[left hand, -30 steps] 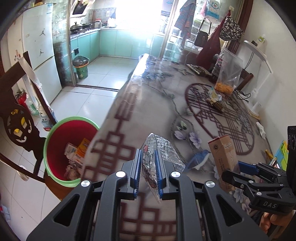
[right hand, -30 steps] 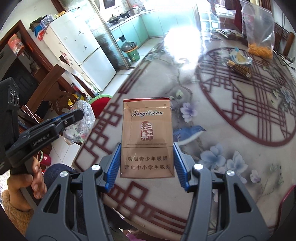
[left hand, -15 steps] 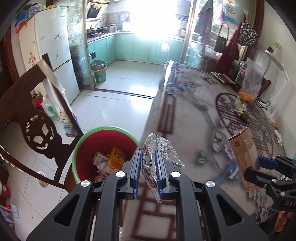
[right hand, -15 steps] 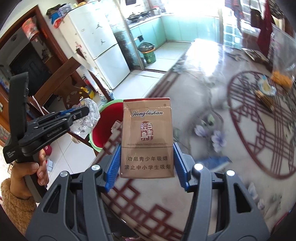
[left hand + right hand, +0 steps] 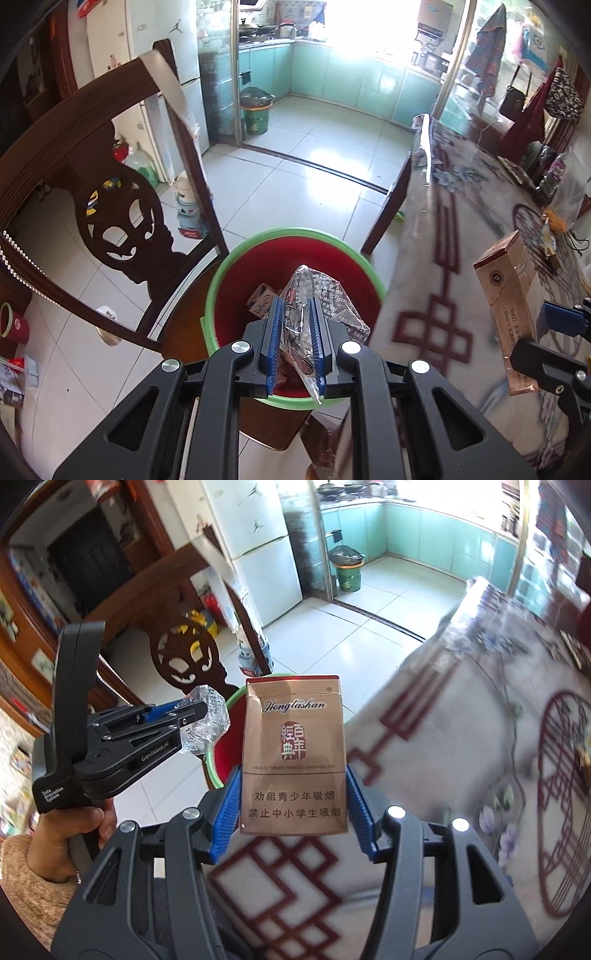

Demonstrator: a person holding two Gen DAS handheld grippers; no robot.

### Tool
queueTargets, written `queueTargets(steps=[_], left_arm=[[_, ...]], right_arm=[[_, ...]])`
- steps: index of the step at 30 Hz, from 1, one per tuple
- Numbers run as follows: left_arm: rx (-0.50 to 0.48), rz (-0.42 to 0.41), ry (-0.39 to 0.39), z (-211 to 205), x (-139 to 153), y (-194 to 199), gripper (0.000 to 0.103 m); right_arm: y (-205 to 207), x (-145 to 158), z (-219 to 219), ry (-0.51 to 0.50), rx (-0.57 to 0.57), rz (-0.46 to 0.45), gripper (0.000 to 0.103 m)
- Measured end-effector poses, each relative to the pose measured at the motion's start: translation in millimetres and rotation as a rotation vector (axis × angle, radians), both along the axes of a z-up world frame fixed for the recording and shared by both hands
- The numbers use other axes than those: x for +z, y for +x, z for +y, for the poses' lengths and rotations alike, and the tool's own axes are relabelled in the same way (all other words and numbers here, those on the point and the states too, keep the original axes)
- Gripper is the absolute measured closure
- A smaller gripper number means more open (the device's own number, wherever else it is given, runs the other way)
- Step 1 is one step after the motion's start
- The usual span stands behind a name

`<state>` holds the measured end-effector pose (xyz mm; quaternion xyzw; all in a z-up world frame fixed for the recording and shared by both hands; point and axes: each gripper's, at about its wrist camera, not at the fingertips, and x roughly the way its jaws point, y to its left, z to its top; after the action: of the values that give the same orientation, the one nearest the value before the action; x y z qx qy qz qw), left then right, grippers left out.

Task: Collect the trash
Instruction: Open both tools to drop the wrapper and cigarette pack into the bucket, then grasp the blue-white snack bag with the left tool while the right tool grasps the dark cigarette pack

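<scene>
My left gripper [image 5: 294, 317] is shut on a crumpled clear plastic wrapper [image 5: 317, 295] and hangs right over the red bin with a green rim [image 5: 236, 258], which holds several bits of trash. In the right wrist view the same left gripper [image 5: 195, 710] with the wrapper [image 5: 208, 723] shows at left, held by a hand. My right gripper [image 5: 291, 775] is shut on a brown cigarette pack [image 5: 293, 738], held upright above the table edge beside the bin [image 5: 218, 760]. The pack [image 5: 506, 295] also shows at the right of the left wrist view.
A dark carved wooden chair [image 5: 122, 221] stands left of the bin. The table with a patterned plastic cover [image 5: 461, 229] runs along the right. A white fridge [image 5: 258, 554] and a green kitchen bin [image 5: 255, 114] stand farther back on the tiled floor.
Both grippers have swung left off the table toward the red bin, each keeping its hold. The wrapper has gone from above the table edge to above the bin's mouth.
</scene>
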<state>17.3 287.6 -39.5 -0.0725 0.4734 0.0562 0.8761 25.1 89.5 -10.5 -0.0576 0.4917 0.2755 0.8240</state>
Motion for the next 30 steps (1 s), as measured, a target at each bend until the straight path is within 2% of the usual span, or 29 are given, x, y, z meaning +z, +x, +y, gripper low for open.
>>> queueTargets(steps=[7,9,10,11,12,19,23,27,30], left_arm=[[0.007,0.018,0.006,5,-13,10,0.090],[0.010,0.016,0.018,3,-13,12,0.087],[0.014,0.015,0.028,2,-12,12,0.082],[0.018,0.011,0.035,1,-11,12,0.065],[0.021,-0.004,0.035,0,-9,12,0.049],[0.000,-0.041,0.061,-13,8,9,0.050],[-0.025,-0.061,0.047,-30,21,8,0.049],[-0.083,-0.100,-0.009,-65,38,7,0.047],[-0.173,-0.122,-0.050,-107,46,10,0.045]], right_arm=[[7,-15,16,-0.051,0.013,0.013,0.051],[10,-18,19,-0.046,0.013,0.011,0.050],[11,-19,19,-0.041,0.011,0.005,0.050],[12,-18,18,-0.032,0.005,-0.003,0.048],[12,-18,18,-0.027,0.001,-0.005,0.040],[9,-12,0,-0.014,-0.018,-0.027,0.039],[1,-10,-26,-0.005,-0.047,-0.031,0.039],[-6,-8,-73,0.008,-0.112,-0.047,0.039],[-7,-9,-126,-0.014,-0.204,-0.068,0.038]])
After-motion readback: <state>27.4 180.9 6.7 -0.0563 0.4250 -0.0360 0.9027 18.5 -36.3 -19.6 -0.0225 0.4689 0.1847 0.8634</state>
